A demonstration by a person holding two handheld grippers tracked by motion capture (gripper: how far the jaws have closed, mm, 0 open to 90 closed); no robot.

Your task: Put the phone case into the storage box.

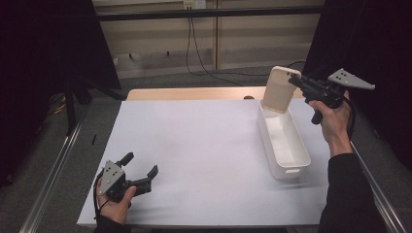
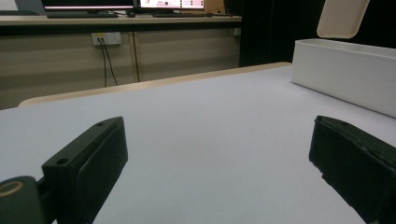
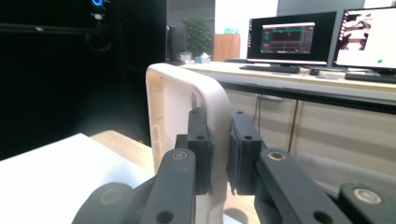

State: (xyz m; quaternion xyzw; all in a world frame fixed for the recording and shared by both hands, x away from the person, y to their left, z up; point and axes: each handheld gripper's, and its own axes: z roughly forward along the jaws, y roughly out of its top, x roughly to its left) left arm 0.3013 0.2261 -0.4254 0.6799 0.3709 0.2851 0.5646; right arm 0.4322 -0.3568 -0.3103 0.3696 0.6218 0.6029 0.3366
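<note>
A long white box (image 1: 284, 141) stands on the right of the white table sheet (image 1: 194, 145). Its beige lid (image 1: 279, 89) is held upright over the box's far end, and my right gripper (image 1: 295, 80) is shut on the lid's upper edge. In the right gripper view the two pads (image 3: 200, 140) clamp the rim of the lid (image 3: 177, 102) between them. My left gripper (image 1: 142, 171) rests low at the near left of the sheet, open, with nothing between its jaws. From the left gripper view the box (image 2: 345, 70) and the lid (image 2: 343, 17) appear at the far right.
A bare wooden strip of the table (image 1: 194, 93) shows beyond the sheet. Dark curtains flank both sides. A cable (image 1: 194, 53) hangs down the back wall. Monitors (image 3: 289, 37) stand on a desk behind.
</note>
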